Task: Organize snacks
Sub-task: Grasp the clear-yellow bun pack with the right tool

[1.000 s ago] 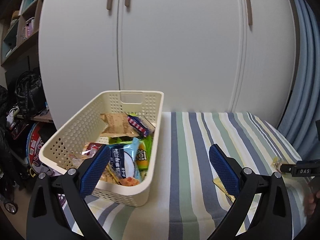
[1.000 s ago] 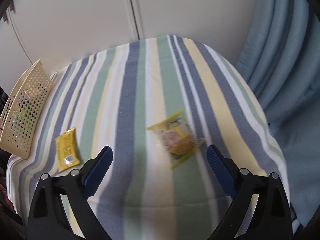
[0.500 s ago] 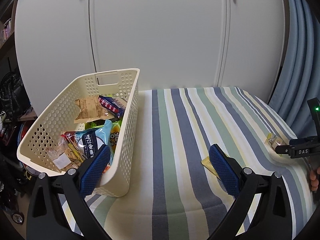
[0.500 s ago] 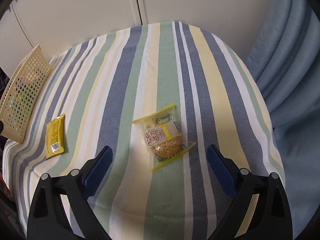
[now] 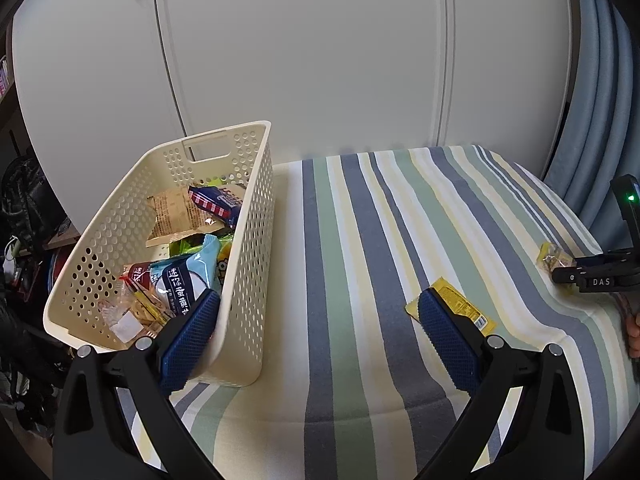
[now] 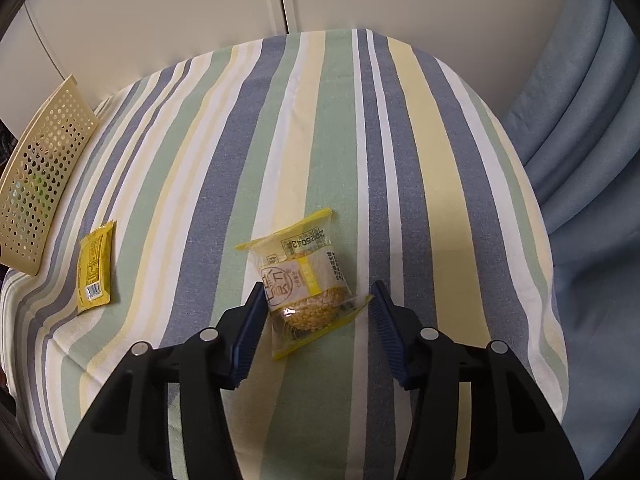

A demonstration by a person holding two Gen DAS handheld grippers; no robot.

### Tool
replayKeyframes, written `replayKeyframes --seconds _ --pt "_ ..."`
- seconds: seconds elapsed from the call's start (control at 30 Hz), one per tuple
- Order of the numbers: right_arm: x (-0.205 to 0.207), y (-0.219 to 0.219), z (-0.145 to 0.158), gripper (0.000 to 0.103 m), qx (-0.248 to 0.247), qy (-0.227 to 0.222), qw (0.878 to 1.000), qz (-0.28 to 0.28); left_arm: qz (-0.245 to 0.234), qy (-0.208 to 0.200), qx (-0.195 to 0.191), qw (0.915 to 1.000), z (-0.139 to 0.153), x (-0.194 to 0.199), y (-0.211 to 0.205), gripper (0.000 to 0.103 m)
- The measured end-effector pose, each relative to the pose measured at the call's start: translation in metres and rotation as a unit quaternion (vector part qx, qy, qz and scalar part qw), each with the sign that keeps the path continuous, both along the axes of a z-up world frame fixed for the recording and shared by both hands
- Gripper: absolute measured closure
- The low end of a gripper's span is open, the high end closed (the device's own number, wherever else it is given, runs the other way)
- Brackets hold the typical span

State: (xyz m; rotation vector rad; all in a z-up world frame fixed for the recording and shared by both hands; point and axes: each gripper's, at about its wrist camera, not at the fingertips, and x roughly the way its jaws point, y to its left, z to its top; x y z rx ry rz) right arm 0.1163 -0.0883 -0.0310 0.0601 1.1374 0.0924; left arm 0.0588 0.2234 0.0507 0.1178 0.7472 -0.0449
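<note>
I have my right tongs (image 6: 316, 320) low over the striped-cloth counter (image 6: 400, 160), jaws apart and straddling the clear, yellow-edged cracker packet (image 6: 304, 280); whether the pads touch it I cannot tell. The packet lies flat, a round golden cracker showing through beneath a white label. Right of it the cloth runs to a rounded edge, with blue curtain (image 6: 580, 120) beyond. To the left, a flat yellow sachet (image 6: 95, 266) lies on bare cloth well apart. My left tongs (image 5: 316, 336) hang spread wide, holding nothing. Farther left, at the counter's edge, stands the cream perforated plastic basket (image 5: 256, 240), filled with mixed snack bags (image 5: 188, 280). White cabinet doors (image 5: 320, 60) close the far side.
</note>
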Motion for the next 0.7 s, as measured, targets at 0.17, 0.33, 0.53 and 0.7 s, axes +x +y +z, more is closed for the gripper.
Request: replayKeyframes --seconds 0.17,0.33,0.53,0.7 --pt "-0.002 -0.001 0.001 0.053 0.012 -0.008 1.000 0.003 0.002 0.004 0.019 0.9998 0.004 -0.001 -0.007 0.003" --pt "-0.003 -0.005 0.002 0.053 0.030 -0.012 0.999 -0.001 -0.024 0.013 -0.011 0.9996 0.010 -0.014 -0.018 0.003" --pt "-0.003 -0.001 0.001 0.053 0.019 -0.012 1.000 0.008 -0.077 0.074 -0.069 0.9919 0.001 0.006 -0.049 0.003" --pt "-0.004 -0.007 0.001 0.053 0.044 -0.011 0.999 0.001 -0.069 0.158 -0.108 0.9791 -0.027 0.041 -0.066 0.003"
